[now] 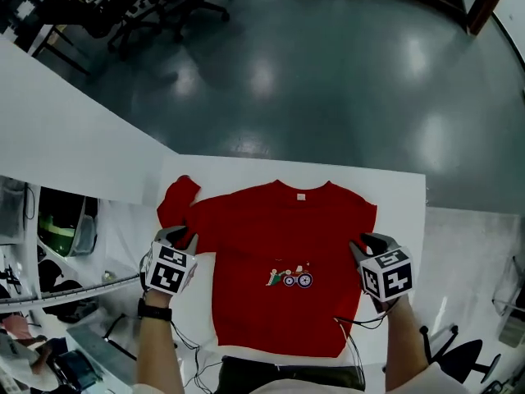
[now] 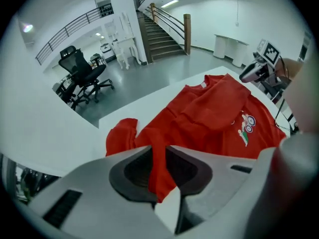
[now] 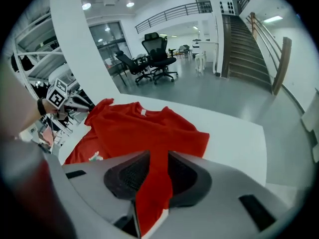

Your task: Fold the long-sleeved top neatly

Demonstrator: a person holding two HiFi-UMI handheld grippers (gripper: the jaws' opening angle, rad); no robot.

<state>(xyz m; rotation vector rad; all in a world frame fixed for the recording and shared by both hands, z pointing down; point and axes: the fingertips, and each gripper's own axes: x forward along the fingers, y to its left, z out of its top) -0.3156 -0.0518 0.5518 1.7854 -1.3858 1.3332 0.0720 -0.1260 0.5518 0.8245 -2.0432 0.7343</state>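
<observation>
A red long-sleeved top [image 1: 283,257] lies face up on the white table [image 1: 398,195], its collar at the far side and a small printed picture [image 1: 289,278] on the chest. Its left sleeve [image 1: 175,202] lies bunched at the far left. My left gripper [image 1: 179,239] is shut on a fold of red cloth at the top's left edge, and that cloth fills the gap between its pads [image 2: 137,172]. At the top's right edge, my right gripper [image 1: 367,244] pinches another red fold between its pads [image 3: 124,176]. The right sleeve is hidden.
Black office chairs [image 1: 156,6] stand on the grey floor beyond the table. A white partition [image 1: 66,138] runs along the left. Thin black cables [image 1: 353,335] trail over the table's near edge. A staircase [image 2: 167,34] rises in the background.
</observation>
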